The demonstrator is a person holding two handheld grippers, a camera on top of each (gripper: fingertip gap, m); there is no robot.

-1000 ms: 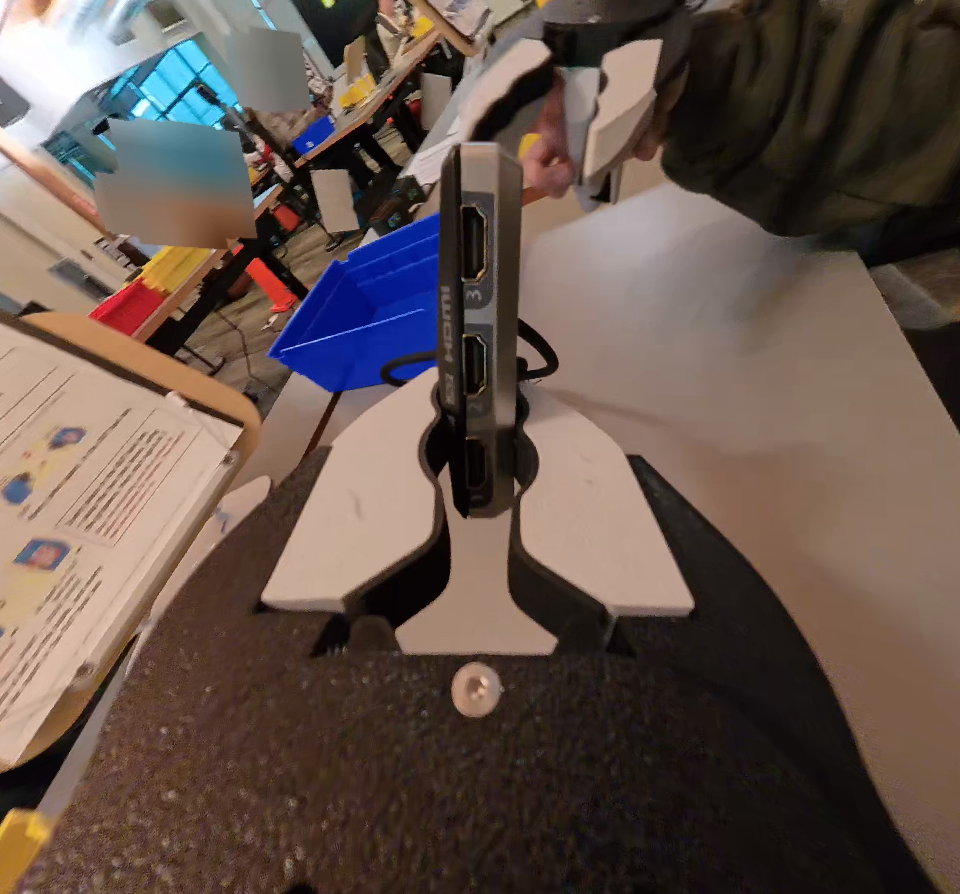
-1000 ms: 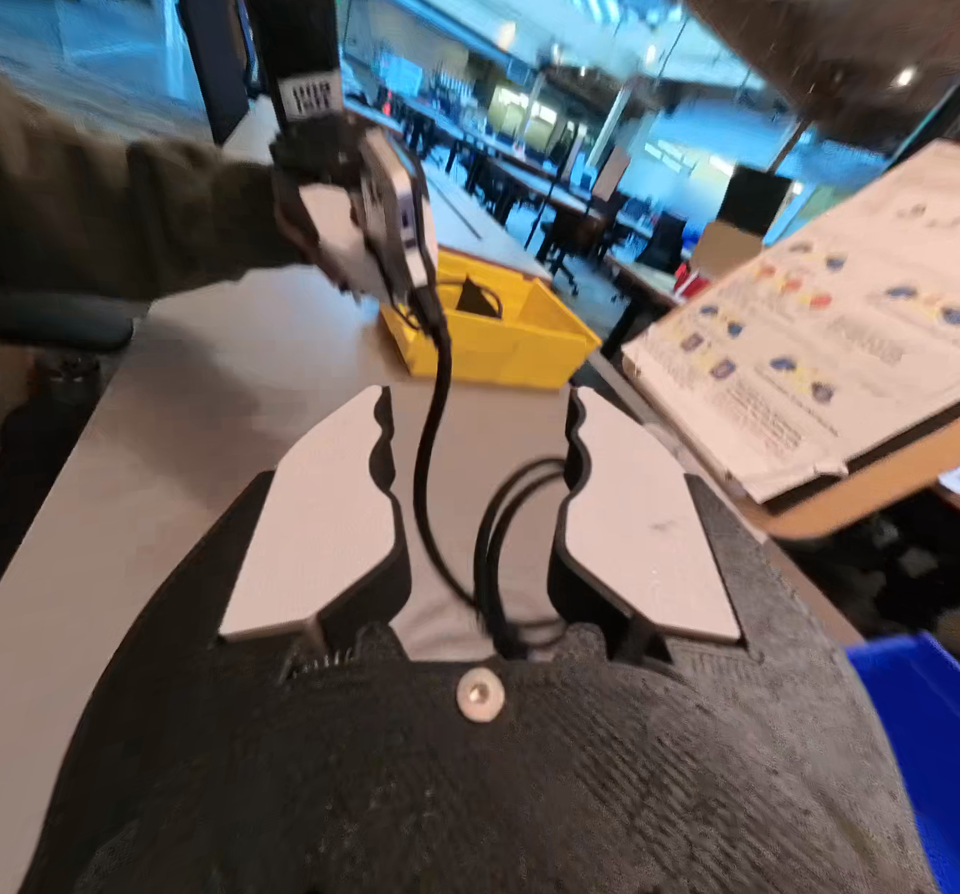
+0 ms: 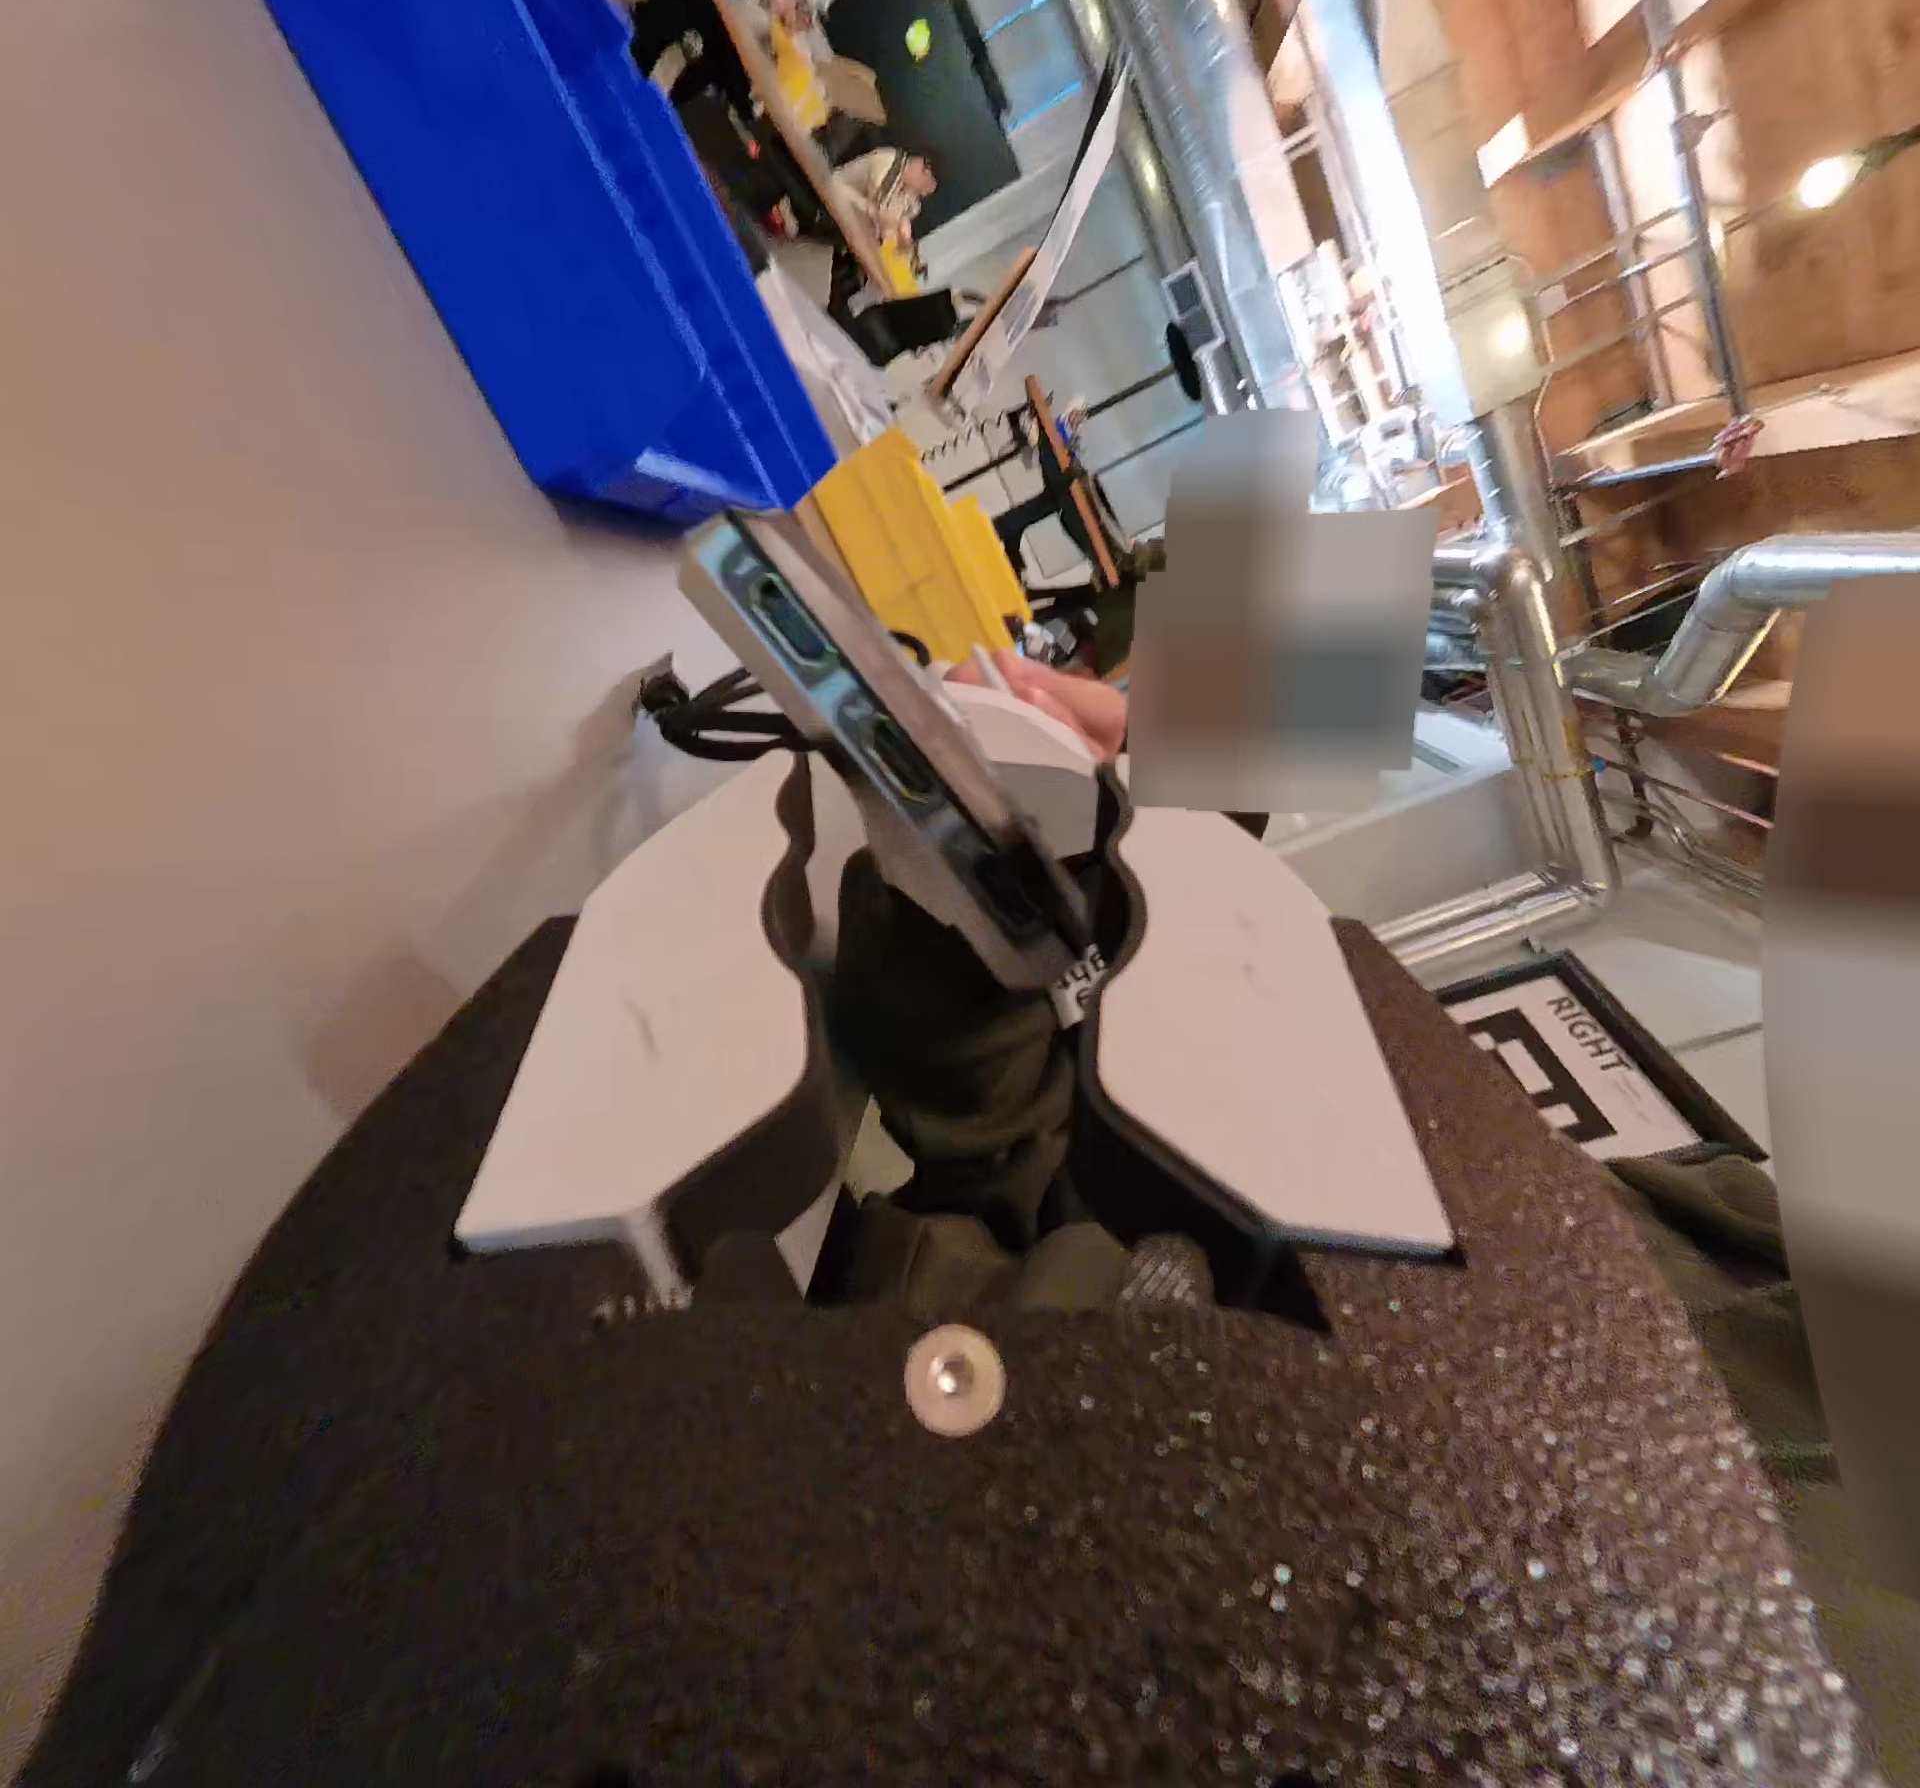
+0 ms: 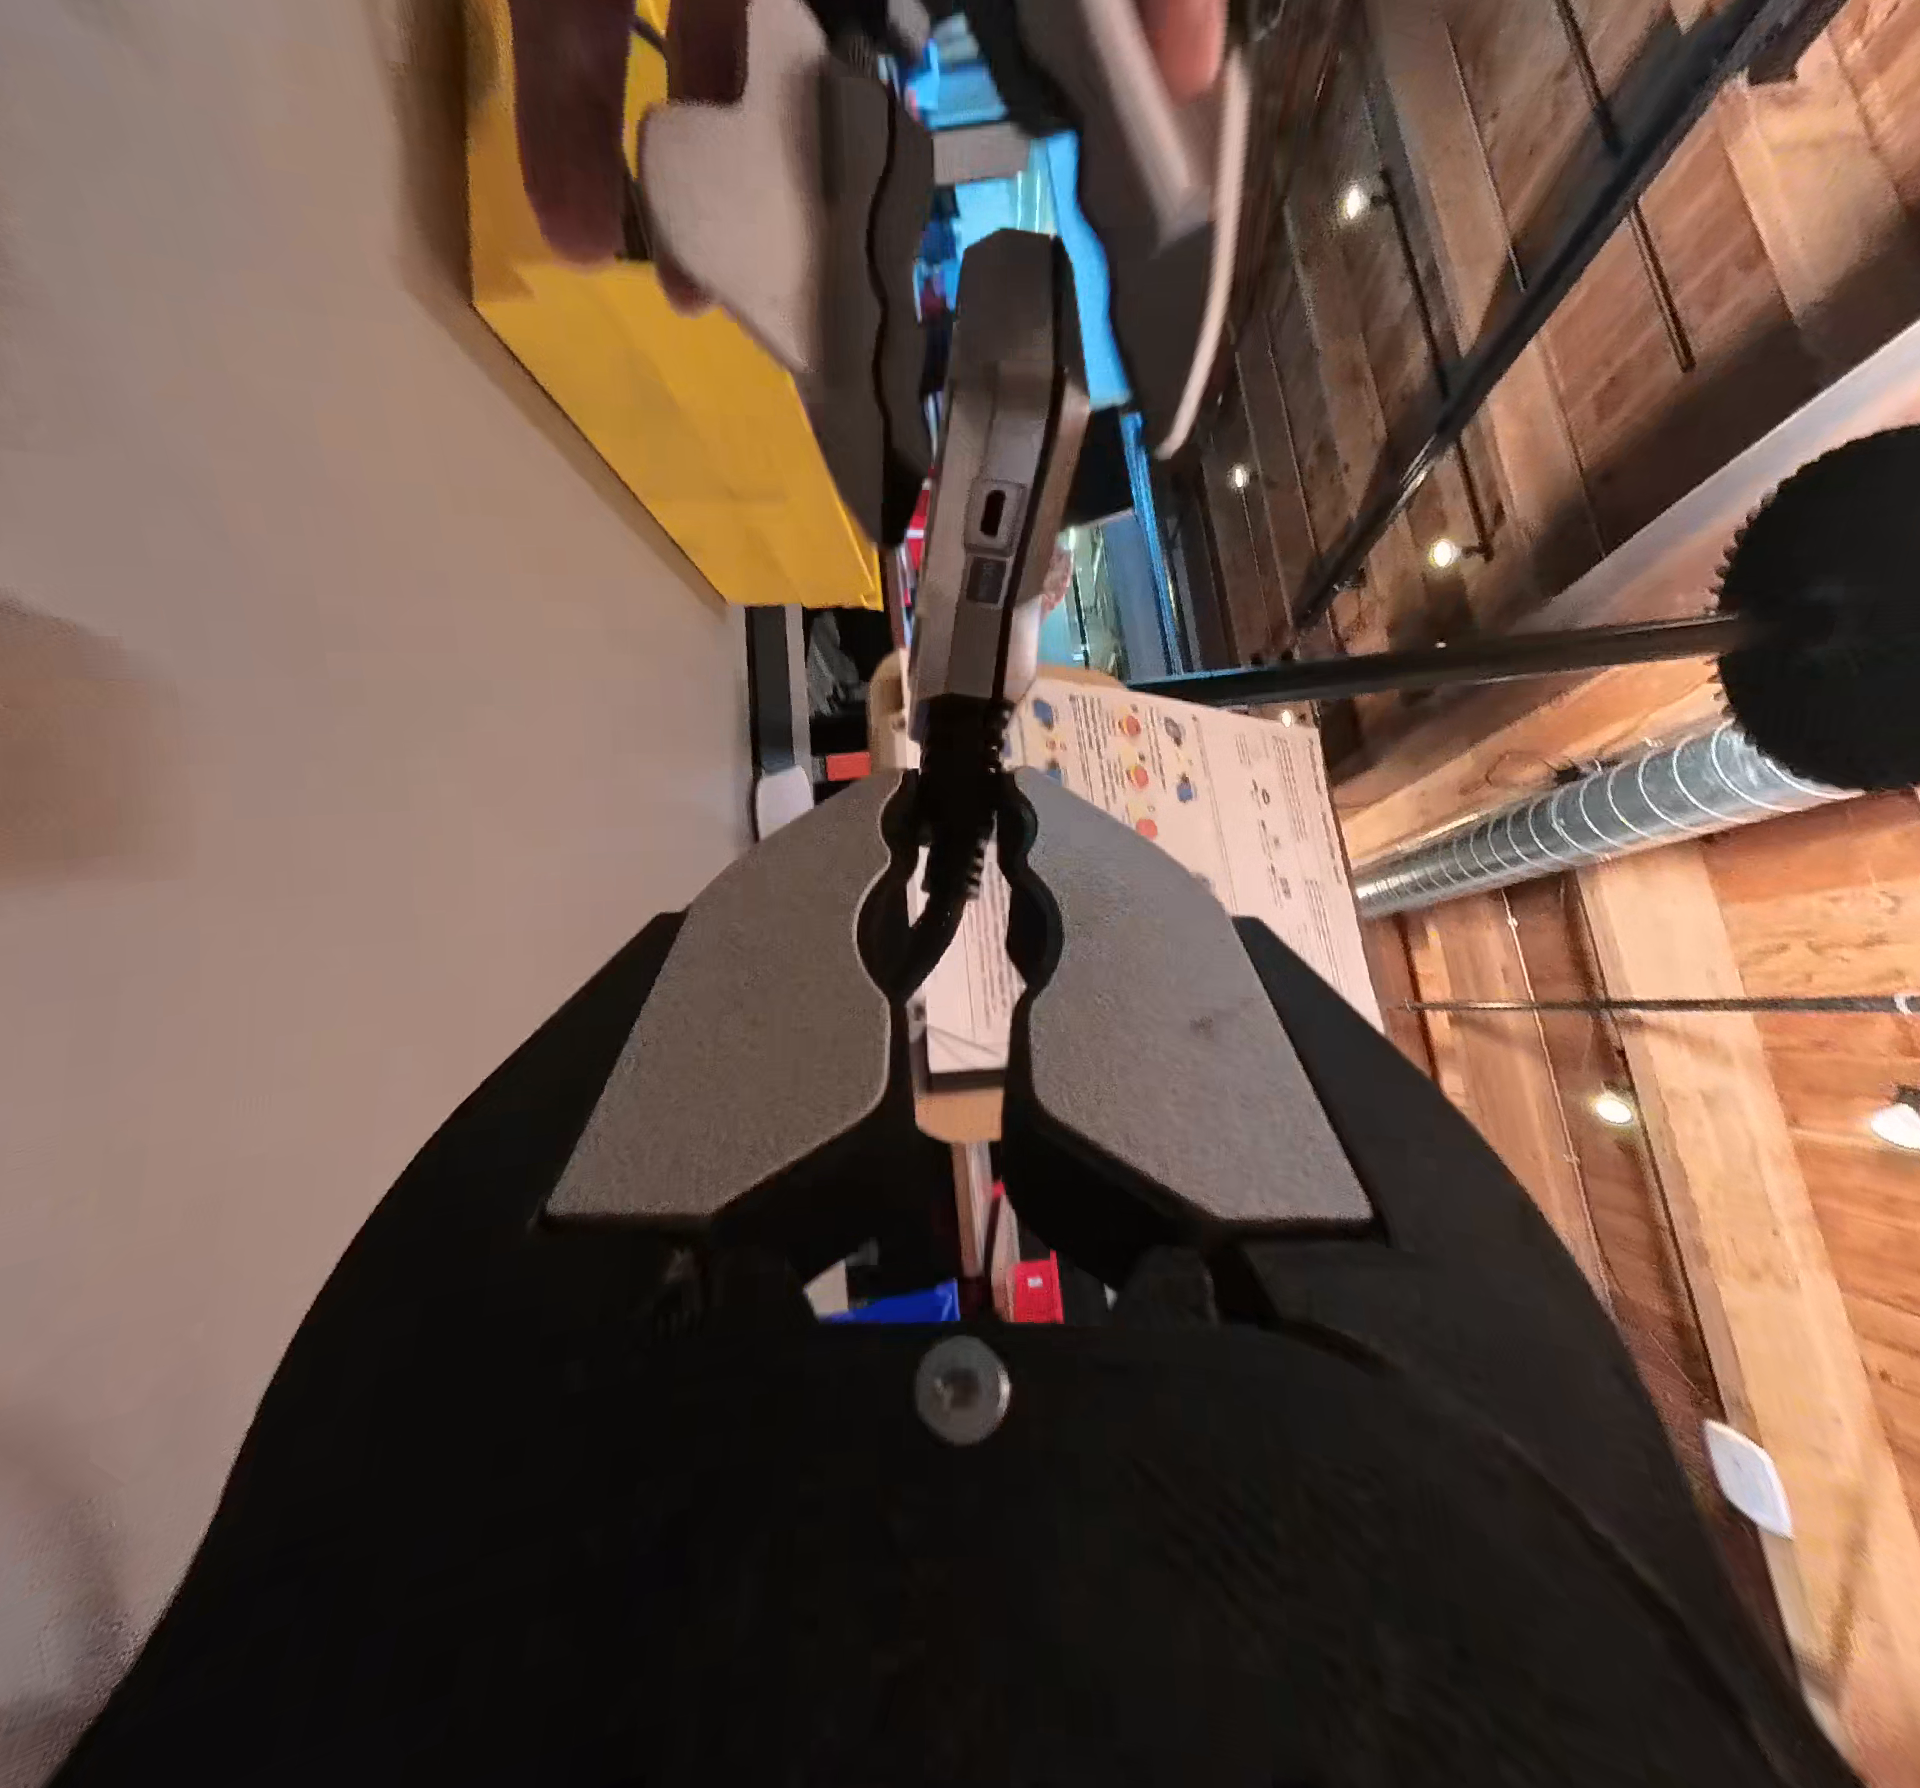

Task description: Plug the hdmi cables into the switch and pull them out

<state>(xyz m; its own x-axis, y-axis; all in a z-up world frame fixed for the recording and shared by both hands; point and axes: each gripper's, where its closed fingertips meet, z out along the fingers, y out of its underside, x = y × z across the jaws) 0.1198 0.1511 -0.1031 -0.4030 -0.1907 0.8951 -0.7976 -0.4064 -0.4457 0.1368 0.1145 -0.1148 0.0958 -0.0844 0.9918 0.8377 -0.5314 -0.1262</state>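
The switch (image 3: 883, 751) is a slim grey metal box held in the air above the pale surface (image 3: 260, 595), tilted, with its row of ports facing the left wrist camera. The left gripper (image 3: 951, 907) has its fingers closed narrow on the switch's near end. In the right wrist view the right gripper (image 4: 951, 865) has its fingers pinched on a black cable (image 4: 956, 803) just where its ribbed collar leaves the end of the switch (image 4: 997, 491).

The box looks light, rigid and smooth-sided, so I judge it can twist or slide between flat fingers when a plug is pushed or pulled. Holding it across its broad faces, clear of the ports, seems the safest hold. The cable is limp and springy, while its plug and collar are stiff. That stiff part is the place to take it, since a pull on the cord alone would bend it and strain the joint. A blue bin (image 3: 520, 180) and a yellow bin (image 4: 644, 367) stand on the far part of the surface.
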